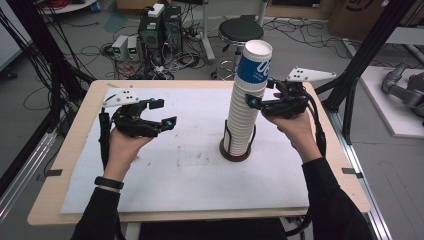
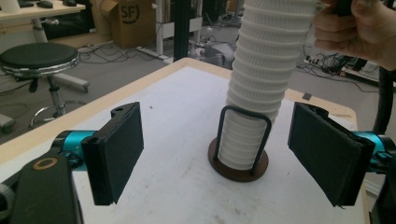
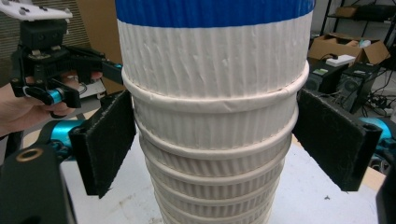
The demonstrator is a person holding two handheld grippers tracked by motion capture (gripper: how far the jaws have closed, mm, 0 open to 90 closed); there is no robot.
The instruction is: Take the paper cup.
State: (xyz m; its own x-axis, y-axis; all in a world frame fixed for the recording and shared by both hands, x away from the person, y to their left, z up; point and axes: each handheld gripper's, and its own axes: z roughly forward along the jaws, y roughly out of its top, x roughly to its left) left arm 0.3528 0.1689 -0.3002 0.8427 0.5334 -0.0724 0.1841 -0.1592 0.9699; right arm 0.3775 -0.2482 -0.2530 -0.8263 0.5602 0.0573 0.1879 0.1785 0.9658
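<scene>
Right gripper (image 3: 212, 144) jaws stand wide either side of the cup stack (image 3: 212, 126), pads barely clear of its ribs. Stack leans from its holder (image 1: 235, 148); an off-centre squeeze risks toppling it. Left gripper (image 1: 165, 113) hangs half-open, empty, well apart.

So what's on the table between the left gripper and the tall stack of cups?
Nothing: in the high view, only bare white table lies between the left gripper and the stack of cups.
</scene>
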